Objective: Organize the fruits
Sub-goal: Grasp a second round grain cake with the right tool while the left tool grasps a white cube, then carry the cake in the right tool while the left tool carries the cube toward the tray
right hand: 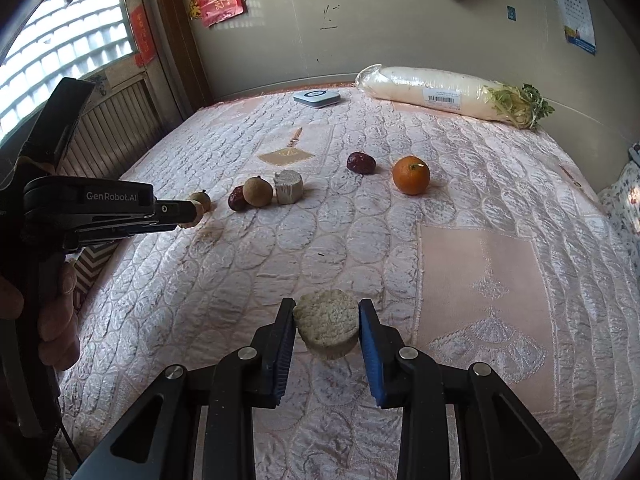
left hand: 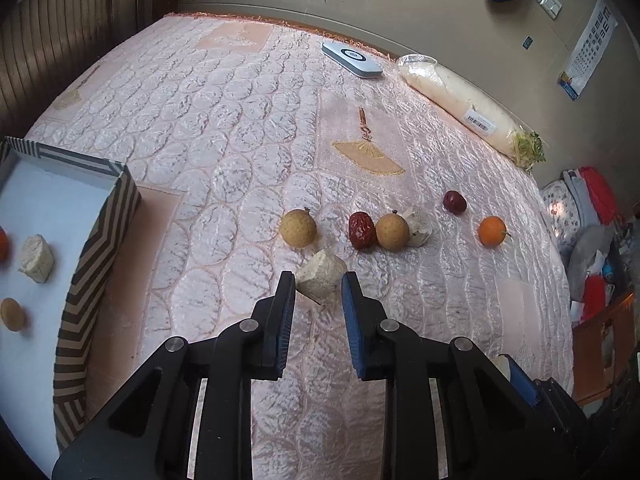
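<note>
On the pink quilted bedspread, the fruit lies in a loose row: a tan round fruit, then a red date touching a second tan fruit with a pale chunk against it, then a darker date and a small orange further along. The left gripper has its jaws clamped on a pale cut cylinder, caught only at the very tips of the pads and tilted; from the right wrist view it seems lifted just clear of the cloth. The striped box sits off to the left, with a similar pale piece and a small tan fruit already on its floor, so that looks like the destination. The right gripper is closed on a round crumbly cake-like piece, held above the quilt. The worry, I'd say, is the left grip: with so little pad on a tilted, dry-looking chunk, a quick swing towards the box could let it twist out and roll off. The right piece looks brittle and might crumble if squeezed harder. The two hands are also close, so crossing paths could knock one load loose.
</note>
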A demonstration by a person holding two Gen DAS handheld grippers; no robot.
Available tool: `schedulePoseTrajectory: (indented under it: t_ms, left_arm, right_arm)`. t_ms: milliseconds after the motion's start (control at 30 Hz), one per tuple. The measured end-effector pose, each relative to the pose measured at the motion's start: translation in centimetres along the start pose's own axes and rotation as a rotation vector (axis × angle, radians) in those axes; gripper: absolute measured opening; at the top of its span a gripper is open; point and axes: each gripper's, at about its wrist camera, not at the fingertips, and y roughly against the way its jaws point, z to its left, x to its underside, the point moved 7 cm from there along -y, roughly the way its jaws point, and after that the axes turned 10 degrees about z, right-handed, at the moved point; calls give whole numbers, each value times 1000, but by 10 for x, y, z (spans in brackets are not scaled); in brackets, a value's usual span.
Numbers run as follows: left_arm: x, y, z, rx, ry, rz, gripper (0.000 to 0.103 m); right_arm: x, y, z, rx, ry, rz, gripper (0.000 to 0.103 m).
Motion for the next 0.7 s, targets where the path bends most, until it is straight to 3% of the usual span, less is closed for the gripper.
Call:
schedulePoseTrajectory:
  t_ms: [333, 700]
  left_arm:
    - [32, 43, 26, -47, -48, -55, 23]
    - [51, 86, 87, -125, -14, -129, 23]
  right_arm:
    - [-3, 10, 42, -30, 68, -16, 30]
    - [-12, 12, 113, -65, 175, -25, 30]
